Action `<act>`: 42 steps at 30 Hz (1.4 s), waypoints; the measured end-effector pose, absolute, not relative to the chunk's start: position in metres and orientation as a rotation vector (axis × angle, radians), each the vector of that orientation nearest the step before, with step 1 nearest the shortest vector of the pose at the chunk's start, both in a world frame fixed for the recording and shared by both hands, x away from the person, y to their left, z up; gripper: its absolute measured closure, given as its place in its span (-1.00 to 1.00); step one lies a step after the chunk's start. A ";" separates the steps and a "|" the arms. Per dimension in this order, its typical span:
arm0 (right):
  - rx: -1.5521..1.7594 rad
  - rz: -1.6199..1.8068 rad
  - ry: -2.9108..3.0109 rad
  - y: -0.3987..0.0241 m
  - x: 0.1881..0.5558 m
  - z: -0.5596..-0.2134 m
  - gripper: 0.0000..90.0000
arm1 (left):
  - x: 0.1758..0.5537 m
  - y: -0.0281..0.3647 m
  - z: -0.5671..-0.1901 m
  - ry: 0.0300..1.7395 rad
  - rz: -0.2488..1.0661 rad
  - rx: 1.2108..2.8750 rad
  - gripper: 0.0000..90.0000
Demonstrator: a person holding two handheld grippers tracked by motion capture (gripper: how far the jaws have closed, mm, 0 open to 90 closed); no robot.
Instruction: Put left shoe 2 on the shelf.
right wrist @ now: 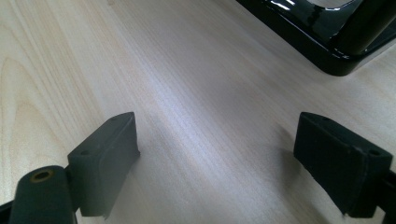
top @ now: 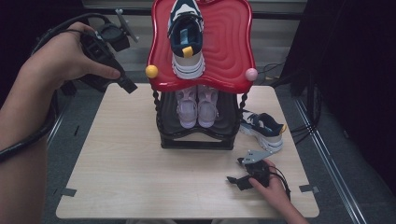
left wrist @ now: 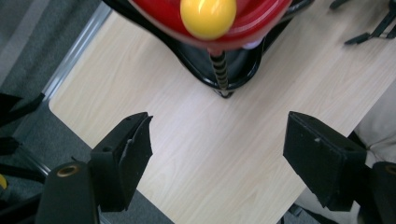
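Left claw (top: 122, 83): up in the air at 10 o'clock, past the surface's (top: 140, 177) left edge. Wide, holding nothing.
Right claw (top: 235, 171): low on the surface at 5 o'clock. Wide, holding nothing.
Nearest thing: the yellow ball (top: 152, 71) on the red top tray (top: 233, 46) of the shoe rack (top: 196, 140), just right of the left claw.
Loose sneaker (top: 261, 129): lies at 3 o'clock beside the rack, close to the right edge. Its long way runs from 10 to 4 o'clock; I cannot tell which end is the toe.
Open room: lots of bare wood at 6 and 8 o'clock.
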State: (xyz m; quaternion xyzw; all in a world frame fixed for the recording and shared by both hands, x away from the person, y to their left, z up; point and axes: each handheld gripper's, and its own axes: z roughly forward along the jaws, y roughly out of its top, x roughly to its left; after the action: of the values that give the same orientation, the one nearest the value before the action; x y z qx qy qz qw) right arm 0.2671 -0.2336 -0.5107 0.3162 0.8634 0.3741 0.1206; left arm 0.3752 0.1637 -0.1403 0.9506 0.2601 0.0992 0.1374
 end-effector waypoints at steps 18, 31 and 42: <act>0.921 1.090 2.523 -0.234 0.267 -0.511 -0.71 | 0.370 0.179 -0.182 0.760 0.233 2.790 -0.48; 0.921 1.092 2.517 -0.234 0.267 -0.510 -0.71 | 0.366 0.190 -0.216 0.778 0.186 2.809 -0.48; 0.921 1.092 2.517 -0.234 0.267 -0.510 -0.71 | 0.364 0.195 -0.255 0.778 0.124 2.806 -0.48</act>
State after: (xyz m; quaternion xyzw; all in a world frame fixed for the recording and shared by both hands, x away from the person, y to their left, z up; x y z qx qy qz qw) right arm 0.2673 -0.2337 -0.5104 0.3157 0.8631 0.3745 0.1233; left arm 0.3643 0.1951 -0.2550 0.9566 0.2653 0.0424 0.1130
